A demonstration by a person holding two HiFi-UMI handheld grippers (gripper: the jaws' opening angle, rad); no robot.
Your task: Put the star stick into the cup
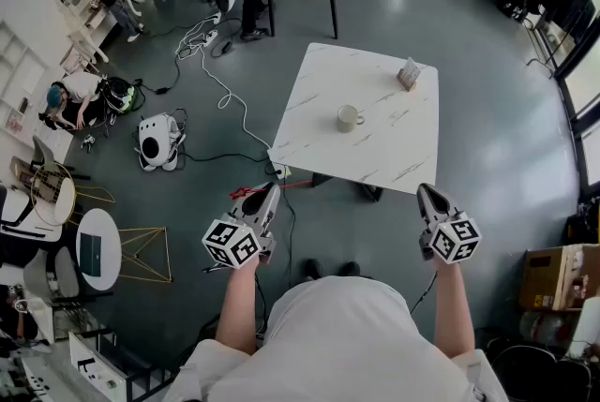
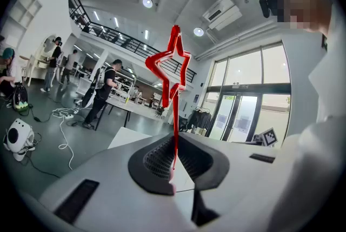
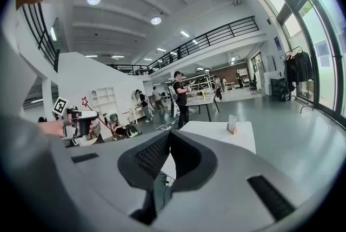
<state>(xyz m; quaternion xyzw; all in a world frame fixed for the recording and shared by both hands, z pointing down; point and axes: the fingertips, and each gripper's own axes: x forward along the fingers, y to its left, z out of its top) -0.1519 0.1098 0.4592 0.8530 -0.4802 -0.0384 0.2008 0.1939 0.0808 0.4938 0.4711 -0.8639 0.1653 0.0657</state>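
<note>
The head view shows a person standing on a grey floor, with a gripper in each hand. Both grippers are held out in front of the body, at about the same height, well apart from each other.

A white table (image 1: 375,152) stands just ahead of them. A pale cup (image 1: 350,117) sits upright near the middle of the table. A small card stand (image 1: 409,73) sits near the far edge, apart from the cup.

The left gripper (image 1: 271,191) is squeezed tight on the star stick (image 2: 174,117). In the left gripper view the thin red stick comes up from between the two dark pads. The red star is at the top, high above the jaws. The stick stands almost straight up. It is in the air in front of the person and has not reached the table. It is well apart from the cup.

The right gripper (image 1: 425,193) has its jaws closed together, and nothing is between them. In the right gripper view it points toward the table, and the card stand shows past the tips. The left gripper with its little red star shows far off to the side in that view.

Other people are busy at the back of the room.
</note>
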